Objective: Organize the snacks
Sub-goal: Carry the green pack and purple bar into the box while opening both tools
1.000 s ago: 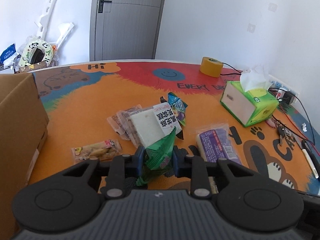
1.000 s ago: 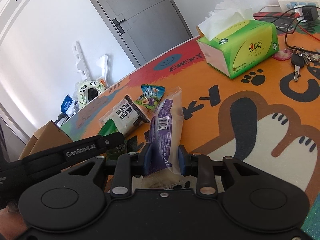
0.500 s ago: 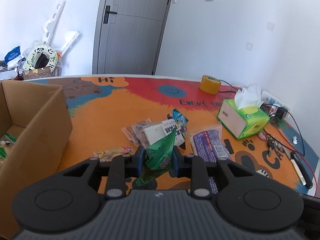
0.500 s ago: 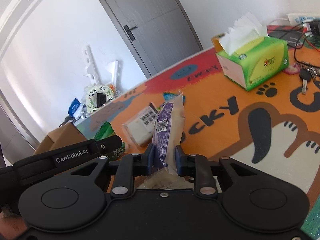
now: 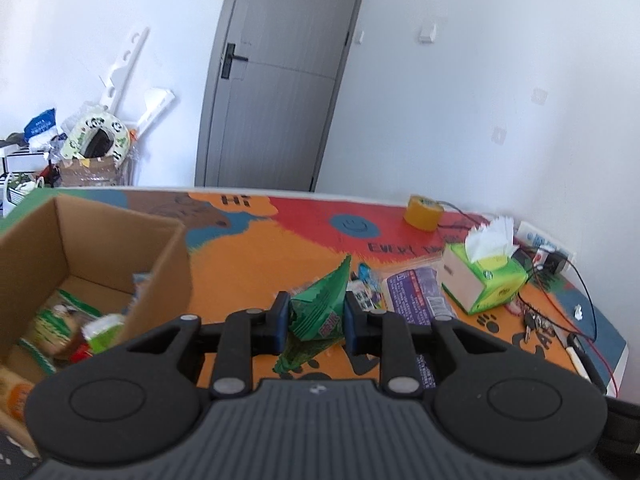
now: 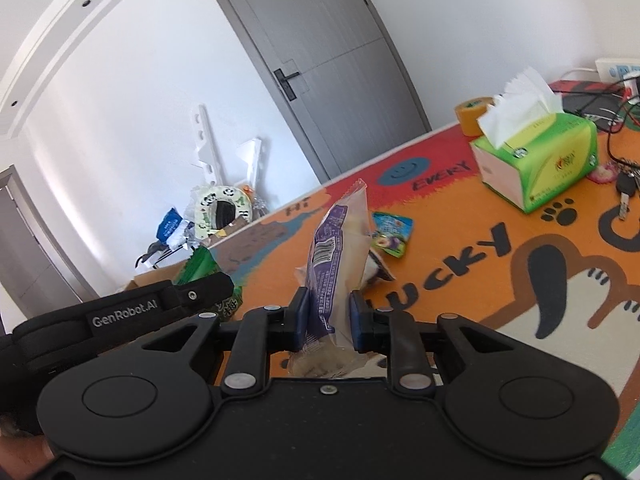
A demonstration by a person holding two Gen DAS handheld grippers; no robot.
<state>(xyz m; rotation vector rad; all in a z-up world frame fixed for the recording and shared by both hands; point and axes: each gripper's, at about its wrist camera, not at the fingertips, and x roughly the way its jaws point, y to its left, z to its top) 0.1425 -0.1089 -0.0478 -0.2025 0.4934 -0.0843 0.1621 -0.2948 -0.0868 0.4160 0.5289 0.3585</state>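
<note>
My left gripper point(image 5: 314, 316) is shut on a green snack packet point(image 5: 320, 304), held up off the orange mat point(image 5: 248, 256). To its left stands an open cardboard box point(image 5: 160, 248) with several snack packets lying inside. My right gripper point(image 6: 328, 316) is shut on a long purple and clear snack packet point(image 6: 336, 248), which stands upright above the mat. That purple packet point(image 5: 416, 292) also shows to the right in the left wrist view. The left gripper's body point(image 6: 160, 308) and its green packet point(image 6: 200, 264) sit at the left of the right wrist view.
A small blue-green packet point(image 6: 390, 234) and a white one point(image 6: 376, 270), partly hidden, lie on the mat. A green tissue box point(image 6: 536, 160), a yellow tape roll point(image 6: 472, 116), keys point(image 6: 624, 192) and cables sit at the right. Clutter and a grey door stand behind the table.
Both grippers have risen with their packets. The left one has swung towards the cardboard box, whose inside now shows. The right jaws have tightened on the purple packet.
</note>
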